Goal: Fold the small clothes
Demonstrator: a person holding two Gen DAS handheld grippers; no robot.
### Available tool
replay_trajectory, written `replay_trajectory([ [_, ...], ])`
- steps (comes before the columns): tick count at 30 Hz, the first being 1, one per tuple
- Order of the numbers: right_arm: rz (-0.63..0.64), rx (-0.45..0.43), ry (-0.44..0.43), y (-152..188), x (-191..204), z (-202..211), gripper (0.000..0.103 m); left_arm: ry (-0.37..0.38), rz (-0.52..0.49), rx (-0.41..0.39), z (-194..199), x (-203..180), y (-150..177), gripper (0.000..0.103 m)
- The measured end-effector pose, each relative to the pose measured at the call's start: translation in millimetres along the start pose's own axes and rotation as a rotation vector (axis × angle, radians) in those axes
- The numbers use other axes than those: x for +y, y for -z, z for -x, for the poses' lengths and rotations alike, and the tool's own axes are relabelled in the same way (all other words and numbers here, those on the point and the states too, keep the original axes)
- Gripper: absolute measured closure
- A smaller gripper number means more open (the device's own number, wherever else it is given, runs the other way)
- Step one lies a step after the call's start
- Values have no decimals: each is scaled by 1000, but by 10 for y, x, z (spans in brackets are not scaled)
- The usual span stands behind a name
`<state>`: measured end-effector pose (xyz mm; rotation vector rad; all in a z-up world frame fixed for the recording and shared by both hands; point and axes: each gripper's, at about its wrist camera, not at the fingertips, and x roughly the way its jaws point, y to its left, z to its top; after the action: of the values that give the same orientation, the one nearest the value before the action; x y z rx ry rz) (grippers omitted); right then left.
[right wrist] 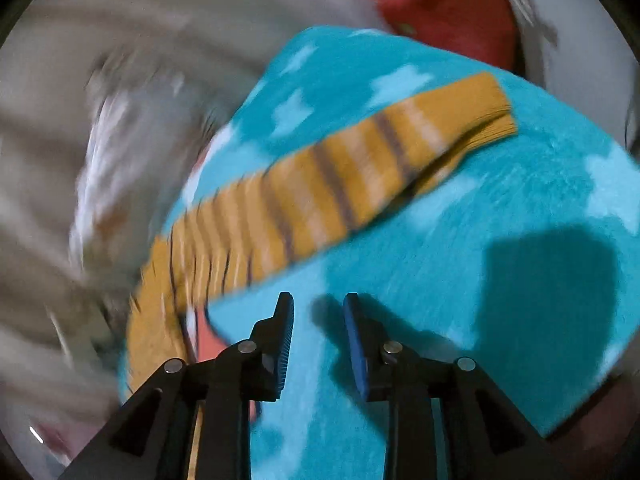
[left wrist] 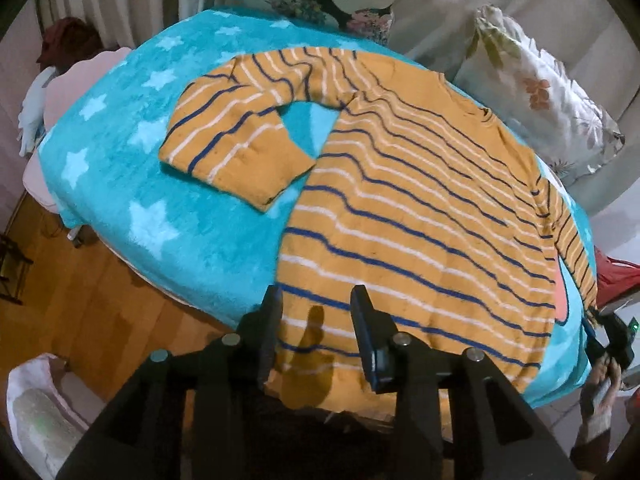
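A blue star blanket (left wrist: 120,184) covers the bed. On it lies the soft, floppy striped sweater (left wrist: 420,208), spread flat. It looks light and bendy. 1 sleeve (right wrist: 340,184) lies straight at the right. Grab its cuff (right wrist: 484,108). The left gripper (left wrist: 316,308) and right gripper (right wrist: 318,312) are both apart, holding nothing.

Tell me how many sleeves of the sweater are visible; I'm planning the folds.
2: the left sleeve lies bent on the blanket beside the sweater body; the right sleeve lies straight out ahead of the open right gripper.
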<state>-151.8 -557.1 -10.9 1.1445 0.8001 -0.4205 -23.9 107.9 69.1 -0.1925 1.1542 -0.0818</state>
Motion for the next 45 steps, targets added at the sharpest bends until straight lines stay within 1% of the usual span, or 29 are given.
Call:
replay_trajectory([
  [1, -63, -15, -44, -104, -89, -51, 63, -6, -6, -1, 7, -33, -16, 67],
  [2, -103, -29, -69, -183, -160, -60, 60, -13, -12, -3, 17, -59, -32, 67],
  [3, -151, -50, -85, -278, -248, -80, 57, -18, -17, -8, 39, -74, -46, 67],
  [5, -248, -93, -133, -404, -391, -91, 57, -21, -16, -23, 69, -78, -88, 64],
  [6, -287, -101, -151, -466, -433, -119, 62, -19, -16, -29, 80, -33, -113, 63],
  [7, -308, -100, -147, -483, -395, -143, 86, -18, -12, -34, 84, -8, -131, 62],
  [8, -310, -99, -123, -572, -379, -167, 95, -16, -2, -39, 84, 19, -152, 62],
  [9, -295, -98, -110, -612, -343, -165, 95, -13, 3, -40, 78, 61, -168, 62],
  [11, -199, -123, -63, -730, -111, -44, 95, -8, 22, -39, 54, 133, -205, 62],
  [13, -74, -152, -35, -769, 292, 46, 95, 8, 51, -35, 6, 238, -259, 62],
  [15, 103, -176, -10, -751, 868, 171, 95, 26, 71, -32, -52, 322, -331, 62],
  [16, 156, -179, -10, -716, 1093, 174, 95, 33, 77, -30, -77, 360, -369, 62],
  [18, 290, -162, -30, -549, 1656, 139, 95, 55, 86, -30, -128, 448, -463, 62],
  [21, 491, -83, -91, -69, 2537, -105, 95, 80, 89, -39, -155, 571, -584, 61],
  [24, 635, 12, -126, 506, 3205, -519, 95, 72, 78, -56, -132, 732, -682, 61],
  [26, 716, 103, -141, 1013, 3614, -950, 95, 54, 80, -66, -110, 883, -735, 61],
  [29, 782, 216, -140, 1594, 3901, -1514, 93, 39, 107, -68, -99, 1174, -804, 61],
  [30, 816, 282, -142, 1861, 3982, -1772, 92, 36, 125, -64, -102, 1306, -827, 61],
  [32, 840, 394, -133, 2190, 4060, -2102, 88, 35, 156, -57, -106, 1497, -858, 61],
  [33, 834, 442, -146, 2329, 4102, -2213, 84, 35, 175, -57, -104, 1610, -875, 61],
  [34, 832, 459, -166, 2439, 4115, -2232, 68, 37, 187, -57, -103, 1696, -894, 61],
  [35, 846, 462, -186, 2544, 4143, -2203, 59, 38, 197, -57, -105, 1770, -912, 60],
  [36, 859, 462, -201, 2592, 4177, -2173, 51, 41, 208, -56, -112, 1845, -937, 60],
  [38, 877, 462, -220, 2614, 4180, -2050, 51, 51, 221, -55, -133, 1927, -993, 60],
  [40, 873, 417, -195, 2515, 4119, -1923, 52, 58, 234, -50, -175, 1995, -1075, 60],
  [41, 857, 375, -154, 2409, 4084, -1895, 56, 63, 234, -47, -197, 2005, -1103, 59],
  [42, 847, 342, -109, 2342, 4053, -1884, 69, 69, 232, -42, -227, 2006, -1132, 59],
  [43, 832, 305, -37, 2240, 3990, -1904, 77, 75, 229, -37, -252, 2001, -1150, 59],
  [45, 787, 283, 22, 2109, 3935, -1987, 79, 87, 220, -24, -298, 1975, -1176, 59],
])
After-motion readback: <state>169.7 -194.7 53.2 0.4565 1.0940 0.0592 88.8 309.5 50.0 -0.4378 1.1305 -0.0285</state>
